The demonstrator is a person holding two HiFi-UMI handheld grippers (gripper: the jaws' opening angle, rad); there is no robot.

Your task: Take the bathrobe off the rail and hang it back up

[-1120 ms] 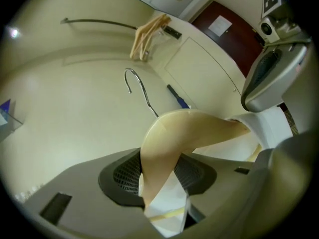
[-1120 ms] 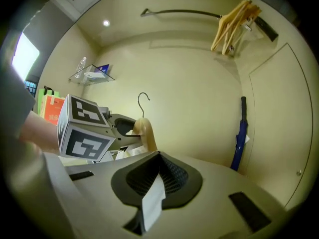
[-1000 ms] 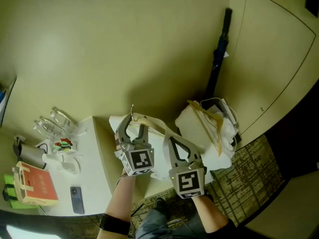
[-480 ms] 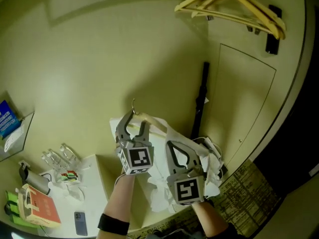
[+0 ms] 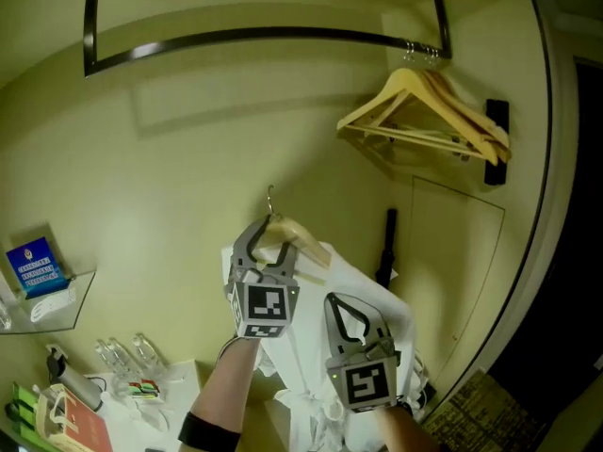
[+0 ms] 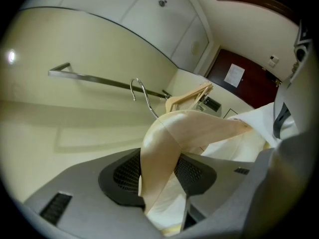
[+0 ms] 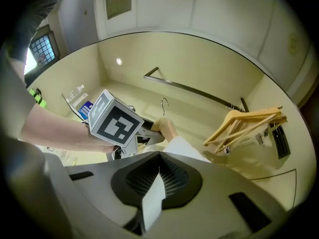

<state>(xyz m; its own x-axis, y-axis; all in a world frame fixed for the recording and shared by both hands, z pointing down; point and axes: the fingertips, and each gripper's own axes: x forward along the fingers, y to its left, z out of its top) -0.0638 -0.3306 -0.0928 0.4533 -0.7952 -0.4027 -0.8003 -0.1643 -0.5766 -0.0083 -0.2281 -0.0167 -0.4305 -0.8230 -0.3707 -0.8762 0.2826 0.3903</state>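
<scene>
A dark metal rail (image 5: pixel 264 38) runs along the wall high above. My left gripper (image 5: pixel 268 241) is shut on the shoulder of a pale wooden hanger (image 6: pixel 169 138). The hanger's metal hook (image 5: pixel 270 196) points up, well below the rail (image 6: pixel 99 78). A white bathrobe (image 5: pixel 363 285) drapes from this hanger. Lower right, my right gripper (image 5: pixel 339 301) is shut on a fold of the robe's cloth (image 7: pixel 152 200). The right gripper view shows the left gripper's marker cube (image 7: pixel 114 123), the hanger (image 7: pixel 167 128) and the rail (image 7: pixel 189 89) beyond.
Empty wooden hangers (image 5: pixel 424 116) hang at the rail's right end. A dark umbrella (image 5: pixel 386 248) leans on the wall beside a panel door. At lower left are a glass shelf with a blue box (image 5: pixel 38 266) and a desk with glasses (image 5: pixel 122 356).
Both grippers have risen together with the hanger and robe. The view has tilted upward, so the rail and the empty hangers now show and the desk has dropped low.
</scene>
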